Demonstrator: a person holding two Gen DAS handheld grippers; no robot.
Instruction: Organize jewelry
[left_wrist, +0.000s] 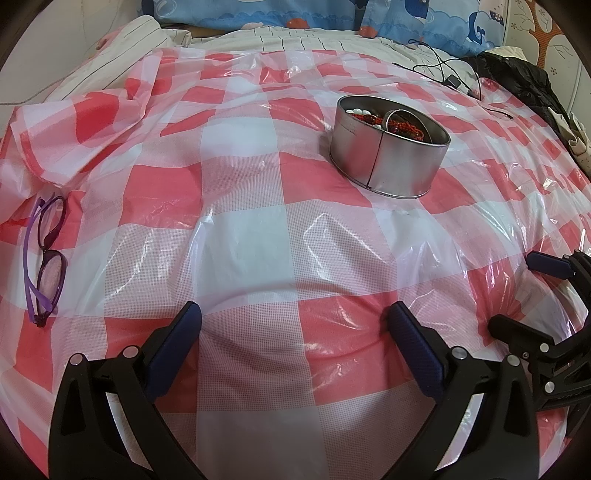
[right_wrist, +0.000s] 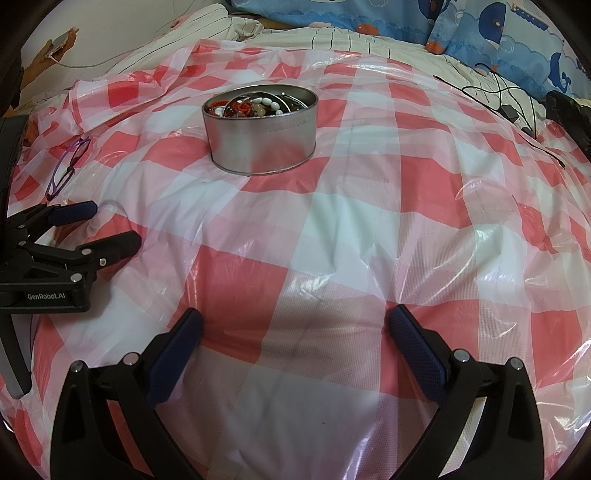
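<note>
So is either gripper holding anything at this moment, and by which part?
Nothing is held. The left gripper and right gripper are both open and empty above the checkered sheet.

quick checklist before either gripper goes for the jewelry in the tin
1. Left gripper open and holding nothing: ok.
2. Right gripper open and holding nothing: ok.
3. Tin upright with no lid on: ok.
4. Jewelry visible inside, white beads and red cord: ok, but the pieces lie tangled together, so whether one lifts out alone: cannot tell.
5. Checked plastic sheet between grippers and tin free of objects: ok.
6. Purple glasses lie well off to the left of the tin, away from the path: ok.
</note>
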